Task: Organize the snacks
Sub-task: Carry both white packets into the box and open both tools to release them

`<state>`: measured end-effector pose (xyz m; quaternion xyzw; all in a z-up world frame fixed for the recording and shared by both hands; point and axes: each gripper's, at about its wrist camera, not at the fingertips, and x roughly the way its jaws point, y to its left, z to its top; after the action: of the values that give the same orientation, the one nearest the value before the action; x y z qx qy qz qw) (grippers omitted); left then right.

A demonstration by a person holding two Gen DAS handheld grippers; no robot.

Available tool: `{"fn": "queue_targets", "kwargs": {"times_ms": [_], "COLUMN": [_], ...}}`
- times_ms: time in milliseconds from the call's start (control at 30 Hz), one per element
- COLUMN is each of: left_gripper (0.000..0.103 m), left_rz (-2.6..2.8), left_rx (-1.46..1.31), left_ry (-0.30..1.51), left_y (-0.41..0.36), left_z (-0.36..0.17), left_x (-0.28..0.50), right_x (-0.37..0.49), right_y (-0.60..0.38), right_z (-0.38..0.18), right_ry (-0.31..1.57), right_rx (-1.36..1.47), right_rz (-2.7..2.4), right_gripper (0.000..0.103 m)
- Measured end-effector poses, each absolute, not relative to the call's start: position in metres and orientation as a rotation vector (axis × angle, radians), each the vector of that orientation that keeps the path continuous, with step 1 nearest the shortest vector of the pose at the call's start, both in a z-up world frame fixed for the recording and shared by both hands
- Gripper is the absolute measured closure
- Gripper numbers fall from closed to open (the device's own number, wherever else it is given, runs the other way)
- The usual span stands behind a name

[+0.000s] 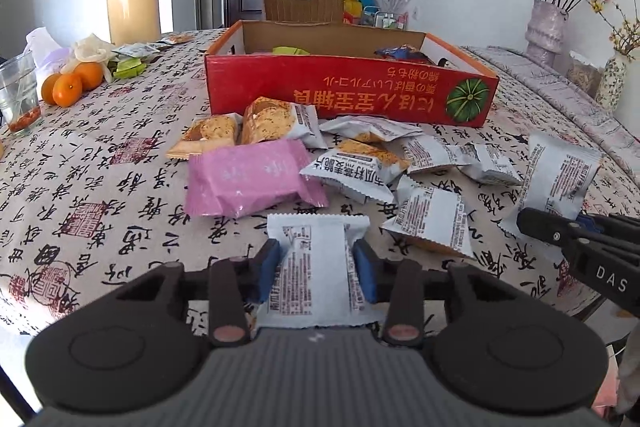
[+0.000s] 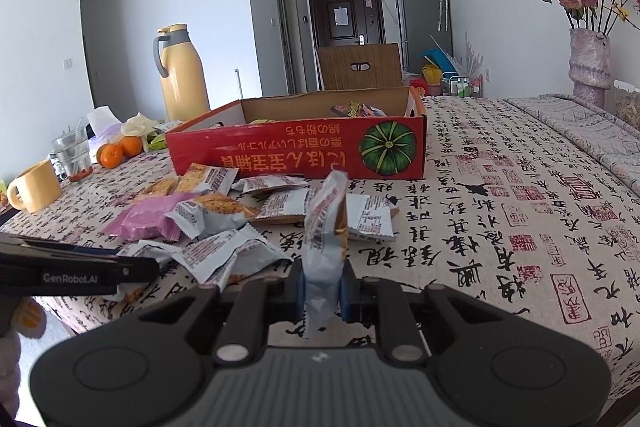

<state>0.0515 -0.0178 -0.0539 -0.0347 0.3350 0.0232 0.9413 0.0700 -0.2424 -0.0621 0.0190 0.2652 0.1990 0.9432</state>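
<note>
Left wrist view: left tool clamped on a white snack packet, blue pads pressing its two long sides, wrapper bowed slightly between them. Light, soft foil pillow with a brittle biscuit inside, judging by the print; slippery film, so best taken across the filled middle, not by the crimped ends. Beyond, a loose heap of like packets and a pink packet on the worktop, just before the red cardboard box, open-topped and already holding a few snacks.

Right wrist view: right tool closed tight on another white packet, held on edge, upright, thin side pinched. Likely crushable under such a narrow grip; gentle carrying advised. Box ahead, towards the worktop's far edge.
</note>
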Motion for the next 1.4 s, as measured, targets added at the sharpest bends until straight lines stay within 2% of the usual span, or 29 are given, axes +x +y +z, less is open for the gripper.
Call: {"fn": "queue_targets", "kwargs": {"times_ms": [600, 1033, 1400], "left_gripper": [0.062, 0.062, 0.062], "left_rz": [0.022, 0.022, 0.039], "left_rx": [-0.088, -0.092, -0.109], "left_ry": [0.507, 0.375, 0.334], "left_y": [-0.005, 0.004, 0.012], "left_z": [-0.005, 0.037, 0.053], "left_x": [0.058, 0.122, 0.188], "right_x": [0.091, 0.154, 0.228], "right_y": [-0.23, -0.201, -0.166], "right_z": [-0.035, 0.013, 0.033], "right_ry": [0.455, 0.31, 0.295], "right_rx": [0.0, -0.035, -0.059], "right_rz": [0.41, 0.419, 0.435], "right_gripper": [0.087, 0.087, 0.087]}}
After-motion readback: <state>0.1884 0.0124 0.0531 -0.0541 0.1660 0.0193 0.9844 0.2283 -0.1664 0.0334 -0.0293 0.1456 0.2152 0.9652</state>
